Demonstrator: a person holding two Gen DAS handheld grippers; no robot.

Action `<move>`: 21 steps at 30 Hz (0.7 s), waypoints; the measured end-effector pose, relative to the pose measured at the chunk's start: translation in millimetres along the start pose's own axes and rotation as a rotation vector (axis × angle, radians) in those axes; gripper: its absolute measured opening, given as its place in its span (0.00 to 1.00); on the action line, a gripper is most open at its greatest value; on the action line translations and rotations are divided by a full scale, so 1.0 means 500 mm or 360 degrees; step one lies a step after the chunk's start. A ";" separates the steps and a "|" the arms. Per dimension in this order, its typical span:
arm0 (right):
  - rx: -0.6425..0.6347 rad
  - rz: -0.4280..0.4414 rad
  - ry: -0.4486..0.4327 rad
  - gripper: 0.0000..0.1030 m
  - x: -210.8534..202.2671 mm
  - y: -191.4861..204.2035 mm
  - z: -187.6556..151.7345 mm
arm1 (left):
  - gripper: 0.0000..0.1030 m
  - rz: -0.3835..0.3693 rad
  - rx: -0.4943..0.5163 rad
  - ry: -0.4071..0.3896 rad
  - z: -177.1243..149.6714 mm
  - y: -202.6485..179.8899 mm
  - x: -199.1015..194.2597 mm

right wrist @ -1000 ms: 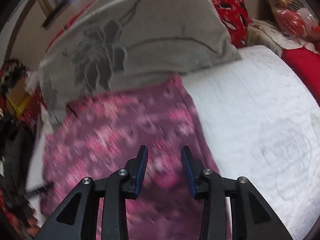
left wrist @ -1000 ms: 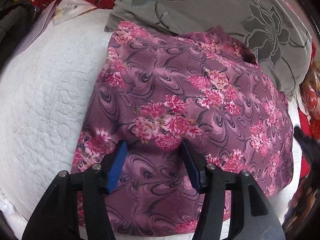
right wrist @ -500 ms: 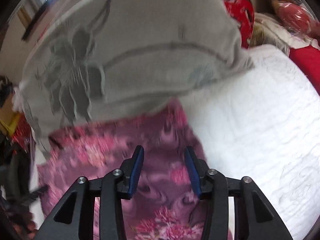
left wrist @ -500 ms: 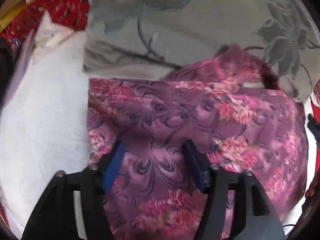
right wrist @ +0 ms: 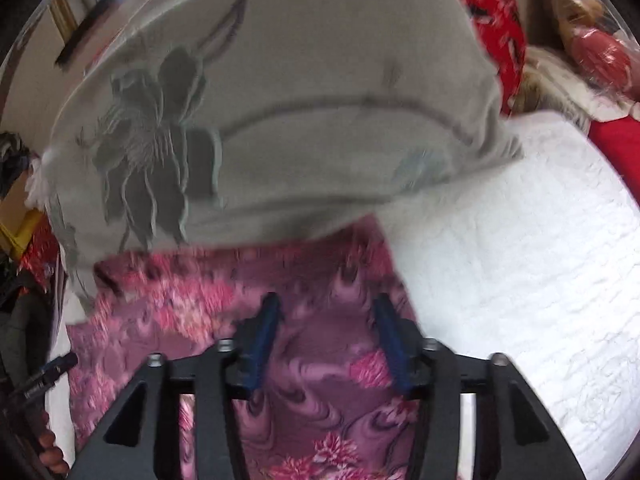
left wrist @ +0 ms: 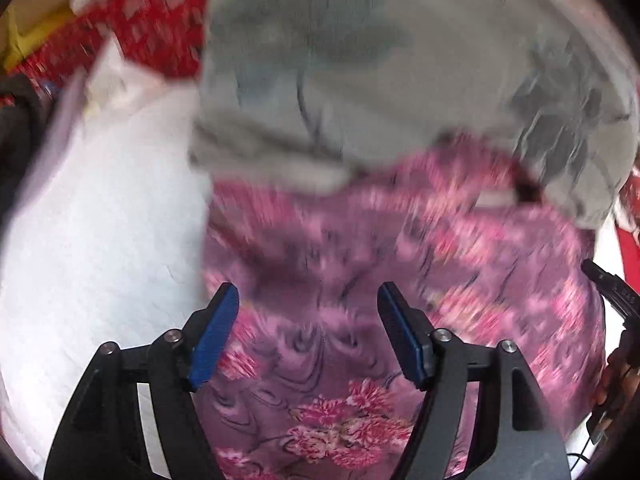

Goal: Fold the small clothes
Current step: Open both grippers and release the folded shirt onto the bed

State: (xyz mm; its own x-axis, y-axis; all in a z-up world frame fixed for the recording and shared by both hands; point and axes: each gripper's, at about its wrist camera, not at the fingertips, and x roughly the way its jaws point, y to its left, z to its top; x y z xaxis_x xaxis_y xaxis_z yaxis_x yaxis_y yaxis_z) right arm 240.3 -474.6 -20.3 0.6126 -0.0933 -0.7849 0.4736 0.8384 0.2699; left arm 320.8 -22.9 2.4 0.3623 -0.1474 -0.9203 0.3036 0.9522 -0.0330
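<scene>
A purple garment with pink flowers [left wrist: 400, 280] lies spread on the white quilted bed [left wrist: 92, 240]. It also shows in the right wrist view [right wrist: 320, 400]. My left gripper [left wrist: 308, 300] is open and empty over the garment's left part, near its left edge. My right gripper [right wrist: 326, 308] is open and empty over the garment's right part, near its right edge. The garment's far edge runs up against a grey flowered pillow [left wrist: 380, 80]. Both views are blurred by motion.
The grey pillow [right wrist: 280, 120] stands at the back of the bed. Red patterned fabric [left wrist: 152, 20] lies behind it on the left and a red cushion [right wrist: 496, 12] on the right. White quilt [right wrist: 520, 260] lies to the garment's right.
Both grippers have moved forward over the garment toward its far edge and the pillow. The right gripper's jaws have opened a little wider. The garment has not moved.
</scene>
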 end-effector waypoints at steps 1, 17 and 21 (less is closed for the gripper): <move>-0.0024 -0.0029 0.0081 0.57 0.018 0.004 -0.005 | 0.70 -0.0005 0.0012 0.0074 -0.004 0.001 0.020; -0.1111 0.0334 0.0221 0.57 -0.146 0.434 -0.379 | 0.69 -0.0186 -0.0239 0.0149 -0.008 0.204 -0.074; -0.1560 0.0270 0.0123 0.61 -0.152 0.540 -0.509 | 0.69 -0.0222 -0.0256 0.0184 -0.014 0.237 -0.080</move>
State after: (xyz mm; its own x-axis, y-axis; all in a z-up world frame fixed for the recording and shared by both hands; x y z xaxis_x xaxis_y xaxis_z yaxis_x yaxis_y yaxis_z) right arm 160.4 -104.4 -29.9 0.5644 0.0748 -0.8221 -0.3696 0.9134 -0.1705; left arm 336.1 97.6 32.8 0.2206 -0.2578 -0.9407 0.1963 0.9564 -0.2160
